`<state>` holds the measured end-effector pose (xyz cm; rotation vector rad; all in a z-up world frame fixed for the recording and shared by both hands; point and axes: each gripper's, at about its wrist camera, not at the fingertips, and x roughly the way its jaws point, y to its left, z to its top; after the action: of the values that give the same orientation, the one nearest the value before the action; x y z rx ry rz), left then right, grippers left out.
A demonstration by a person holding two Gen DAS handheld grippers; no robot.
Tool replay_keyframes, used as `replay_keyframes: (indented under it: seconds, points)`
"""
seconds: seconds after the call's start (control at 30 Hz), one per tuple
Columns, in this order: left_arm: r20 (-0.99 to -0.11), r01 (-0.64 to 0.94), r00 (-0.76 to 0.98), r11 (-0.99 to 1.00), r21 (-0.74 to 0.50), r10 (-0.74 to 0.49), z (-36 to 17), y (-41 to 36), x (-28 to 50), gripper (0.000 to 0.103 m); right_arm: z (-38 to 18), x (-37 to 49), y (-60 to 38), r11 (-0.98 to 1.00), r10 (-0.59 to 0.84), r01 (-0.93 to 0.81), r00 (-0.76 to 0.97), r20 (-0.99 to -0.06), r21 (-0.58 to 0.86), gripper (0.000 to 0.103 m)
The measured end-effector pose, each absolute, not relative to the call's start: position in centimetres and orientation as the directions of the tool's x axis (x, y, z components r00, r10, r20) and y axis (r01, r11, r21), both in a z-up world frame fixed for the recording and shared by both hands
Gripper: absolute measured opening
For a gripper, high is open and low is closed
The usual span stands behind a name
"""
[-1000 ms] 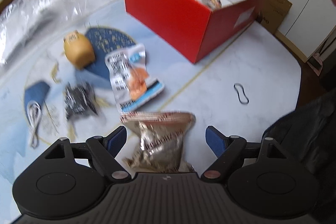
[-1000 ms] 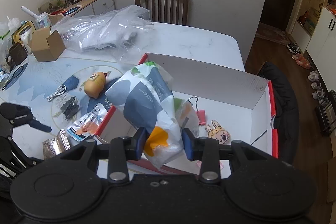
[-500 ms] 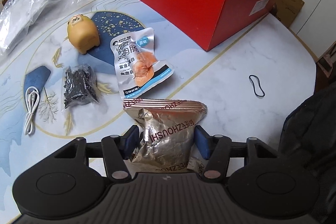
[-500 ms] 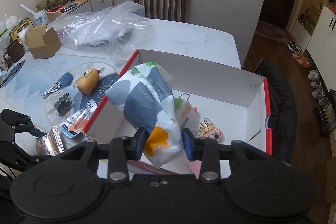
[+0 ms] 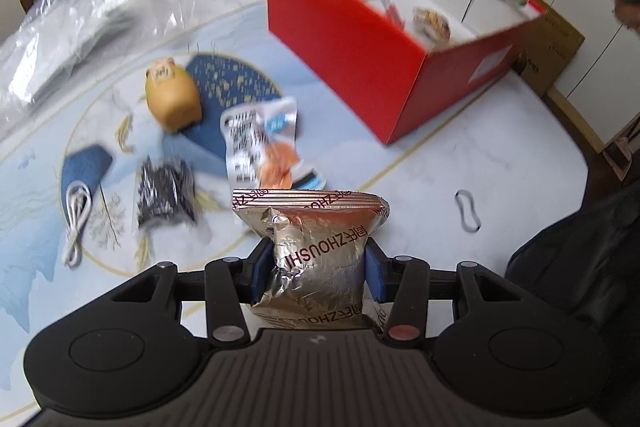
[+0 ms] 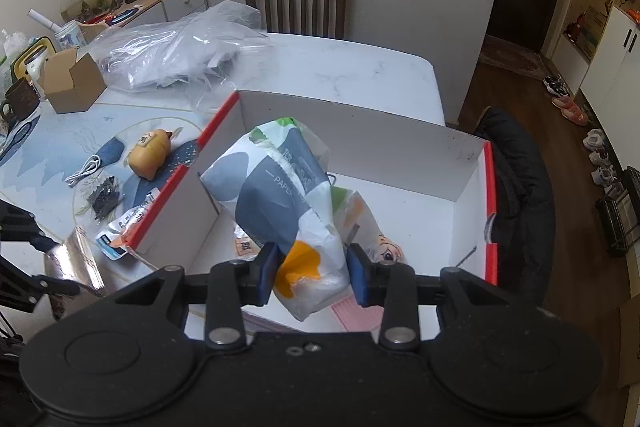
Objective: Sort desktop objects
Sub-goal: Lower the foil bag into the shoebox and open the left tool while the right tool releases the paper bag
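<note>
Left wrist view is smeared by motion: the print on the white sachet [image 5: 262, 143] and the black bundle [image 5: 166, 193] beyond the left claw [image 5: 318, 277] cannot be read. That claw's jaws have just been closing and now clamp a silver foil pouch [image 5: 316, 247], whose lower edge is hidden behind the claw body. The right claw [image 6: 312, 277] is clamped on one tissue pack [image 6: 280, 199], held over the red box [image 6: 490, 211]; the pack hides much of the box floor, where a cartoon-face charm [image 6: 390, 247] and a pink card [image 6: 356, 315] show only in part.

The table [image 6: 340, 67] is white marble-look with a blue patterned mat [image 5: 32, 163] ahead and left of the left claw. On it lie one yellow toy [image 5: 172, 97], one white cable [image 5: 76, 223], one black band [image 5: 466, 215] to the claw's right, and crumpled clear plastic [image 6: 180, 47] far ahead. One wooden chair [image 6: 294, 1] stands at the far edge, one brown carton [image 6: 72, 81] far left, a dark jacket [image 6: 516, 179] right of the box.
</note>
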<state>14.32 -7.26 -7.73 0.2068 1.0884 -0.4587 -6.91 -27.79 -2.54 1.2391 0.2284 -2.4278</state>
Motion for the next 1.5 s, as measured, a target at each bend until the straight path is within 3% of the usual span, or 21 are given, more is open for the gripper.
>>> replay_keyframes:
  seconds: [0.33,0.63,1.07,1.5]
  points:
    - [-0.819,0.545,0.466,0.838,-0.034,-0.336,-1.0,-10.7,16.5,0.046,-3.0,-8.0,-26.0,-0.913,-0.258,0.406,-0.523,-0.813,0.028,0.036]
    - [-0.79,0.643,0.467,0.766,-0.004,-0.396,1.0,-15.8,20.1,0.046,-3.7,-9.1,-25.5,-0.915,-0.233,0.403,-0.508,-0.829,0.011,0.036]
    - [-0.842,0.705,0.371,0.709,-0.019,-0.392,-3.0,-23.3,25.3,0.046,-6.5,-11.9,-26.4,-0.908,-0.181,0.417,-0.447,-0.876,-0.025,0.036]
    - [-0.883,0.671,0.288,0.735,-0.091,-0.372,-5.8,-23.1,28.5,0.046,-9.3,-13.5,-29.0,-0.845,-0.154,0.534,-0.322,-0.934,-0.044,0.036]
